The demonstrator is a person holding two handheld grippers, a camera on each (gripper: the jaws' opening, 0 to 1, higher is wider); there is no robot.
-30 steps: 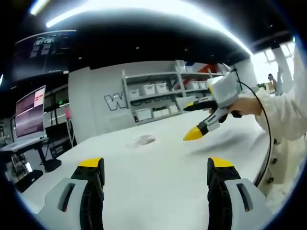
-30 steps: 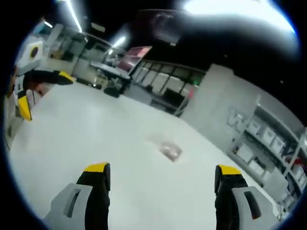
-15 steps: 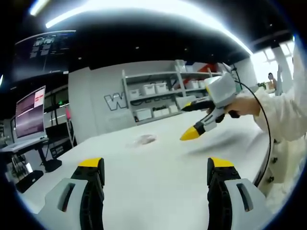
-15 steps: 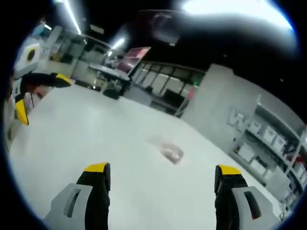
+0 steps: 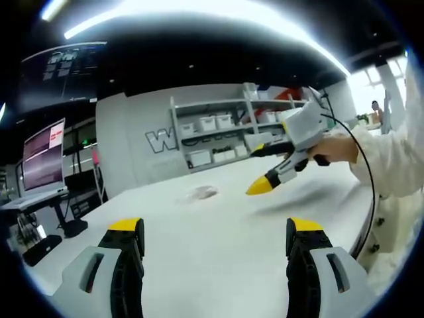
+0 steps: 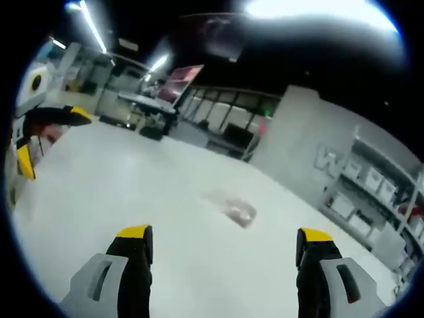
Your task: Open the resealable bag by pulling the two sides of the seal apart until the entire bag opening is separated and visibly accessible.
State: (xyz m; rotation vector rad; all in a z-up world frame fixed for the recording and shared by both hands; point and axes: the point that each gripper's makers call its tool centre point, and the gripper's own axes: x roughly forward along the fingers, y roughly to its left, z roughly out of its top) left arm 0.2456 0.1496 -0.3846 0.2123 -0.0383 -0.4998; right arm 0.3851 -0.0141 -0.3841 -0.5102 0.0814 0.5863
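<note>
A small clear resealable bag [image 5: 201, 193] with something pinkish inside lies flat on the white table [image 5: 218, 245], far ahead of my left gripper [image 5: 215, 233], whose jaws stand open and empty. In the left gripper view my right gripper [image 5: 265, 167], held by a hand in a white sleeve, hovers open above the table to the right of the bag. In the right gripper view the bag [image 6: 238, 211] lies ahead, beyond my open right gripper [image 6: 224, 240]. My left gripper [image 6: 45, 138] enters at the left edge, open.
A grey wall with white shelving [image 5: 218, 136] full of bins stands behind the table. A monitor on a stand [image 5: 42, 159] is off to the left. The table's edge [image 5: 361, 225] runs along the right near the person's white coat. Desks and screens [image 6: 159, 99] fill the far room.
My right gripper has edged slightly left toward the bag in the left gripper view. The right gripper view has shifted a little. The bag lies where it was.
</note>
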